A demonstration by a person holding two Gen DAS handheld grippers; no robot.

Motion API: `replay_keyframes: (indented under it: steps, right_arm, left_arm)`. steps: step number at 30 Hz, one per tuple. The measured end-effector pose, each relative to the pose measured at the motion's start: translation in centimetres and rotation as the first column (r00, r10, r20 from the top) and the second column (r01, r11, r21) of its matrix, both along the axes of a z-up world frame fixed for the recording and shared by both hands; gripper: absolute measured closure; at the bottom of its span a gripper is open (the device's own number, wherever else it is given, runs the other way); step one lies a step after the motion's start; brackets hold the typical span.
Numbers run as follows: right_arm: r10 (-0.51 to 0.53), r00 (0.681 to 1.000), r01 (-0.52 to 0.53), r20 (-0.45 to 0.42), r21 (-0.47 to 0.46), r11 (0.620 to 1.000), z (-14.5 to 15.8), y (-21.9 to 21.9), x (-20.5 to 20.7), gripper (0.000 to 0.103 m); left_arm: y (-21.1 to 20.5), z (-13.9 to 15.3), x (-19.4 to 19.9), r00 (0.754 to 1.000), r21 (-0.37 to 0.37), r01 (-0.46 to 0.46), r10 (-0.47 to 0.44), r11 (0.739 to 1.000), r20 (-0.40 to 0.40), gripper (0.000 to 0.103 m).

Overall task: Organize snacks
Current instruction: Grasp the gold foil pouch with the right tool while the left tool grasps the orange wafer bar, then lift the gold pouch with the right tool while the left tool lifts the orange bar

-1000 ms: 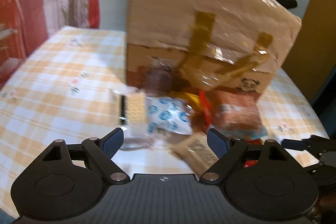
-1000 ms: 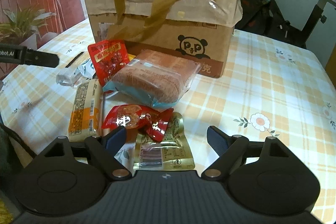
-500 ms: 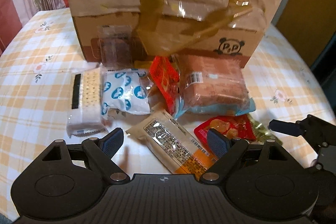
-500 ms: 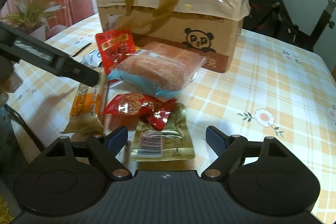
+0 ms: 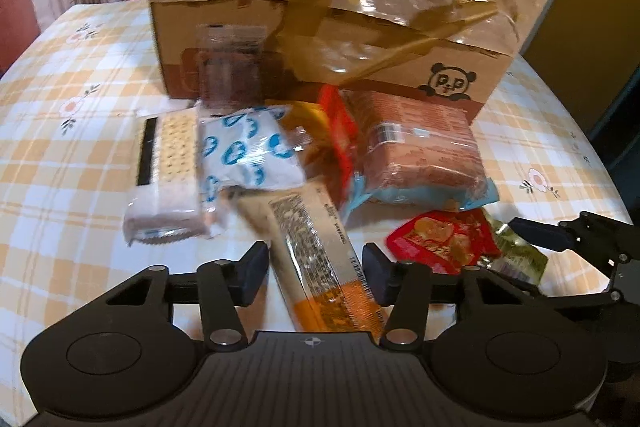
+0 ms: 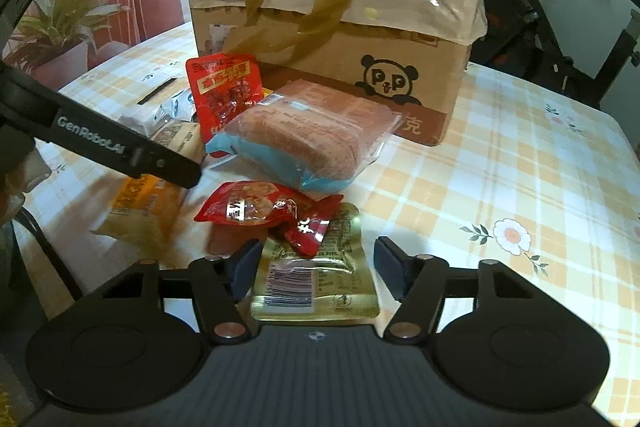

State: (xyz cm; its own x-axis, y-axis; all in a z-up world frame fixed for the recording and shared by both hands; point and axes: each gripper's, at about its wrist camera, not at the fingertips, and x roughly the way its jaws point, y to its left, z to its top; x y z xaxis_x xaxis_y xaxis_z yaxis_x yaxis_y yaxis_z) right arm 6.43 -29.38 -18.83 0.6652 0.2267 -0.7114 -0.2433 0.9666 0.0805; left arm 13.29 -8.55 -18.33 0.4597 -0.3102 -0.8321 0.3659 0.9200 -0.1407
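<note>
Both grippers have just been closing, one snack each. Left gripper (image 5: 316, 277) straddles the long orange packet (image 5: 320, 259), right gripper (image 6: 316, 269) straddles the gold pouch (image 6: 316, 275). Pads aren't clearly pressing yet, so neither's gripped.

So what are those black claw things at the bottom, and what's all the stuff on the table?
Those claws are two grabbers that a person holds, one in each hand. Each has a small camera looking out along its two fingers, so each picture is what one grabber sees.

In the left camera's picture, the left gripper has just been closing its jaws around a long tan and orange snack packet. I can't tell if the pads are squeezing it yet.

In the right camera's picture, the right gripper has also been closing, with a gold packet between its fingers, not yet pinched. A red candy packet lies partly on top of it.

Everything sits on a checked tablecloth. Behind the snacks stands a brown bag with a panda, and in front of it lies a big pink packet.
</note>
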Motion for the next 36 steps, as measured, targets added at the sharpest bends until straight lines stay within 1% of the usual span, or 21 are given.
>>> replay_keyframes:
  steps: [4,7,9,18,27,32,34,36]
  right_arm:
    - [-0.004,1.000,0.004,-0.003,0.001,1.000,0.1,-0.1,0.1,0.041]
    - [-0.005,1.000,0.005,-0.007,-0.003,1.000,0.1,0.0,0.1,0.042]
    - [-0.011,1.000,0.011,-0.010,-0.008,1.000,0.2,0.0,0.2,0.042]
    - [-0.054,0.998,0.053,-0.026,-0.033,0.998,0.3,-0.8,0.3,0.042]
    - [-0.126,0.992,0.124,-0.029,-0.047,0.991,0.1,-1.9,1.0,0.042]
    - [-0.135,0.990,0.133,-0.029,-0.047,0.990,0.1,-1.8,1.2,0.042]
    - [-0.136,0.990,0.135,-0.028,-0.046,0.990,0.1,-1.8,1.1,0.042]
    - [-0.138,0.990,0.137,-0.027,-0.042,0.990,0.0,-1.8,1.1,0.042]
  left_arm:
    - [1.2,-0.2,0.2,0.999,-0.016,-0.042,0.042,0.999,-0.008,0.050]
    - [1.9,-0.2,0.4,0.998,-0.016,-0.062,0.062,0.998,-0.003,0.053]
    - [2.2,-0.2,0.5,0.998,-0.016,-0.068,0.068,0.998,0.003,0.055]
    - [3.3,-0.2,0.6,0.996,-0.026,-0.084,0.085,0.996,0.022,0.055]
    - [4.0,-0.3,0.9,0.994,-0.036,-0.106,0.107,0.994,0.033,0.054]
    - [4.0,-0.4,0.9,0.994,-0.042,-0.105,0.106,0.994,0.037,0.054]
    - [4.2,-0.3,0.9,0.994,-0.049,-0.102,0.103,0.994,0.029,0.051]
    - [4.4,-0.2,0.8,0.995,-0.077,-0.101,0.102,0.992,0.007,0.043]
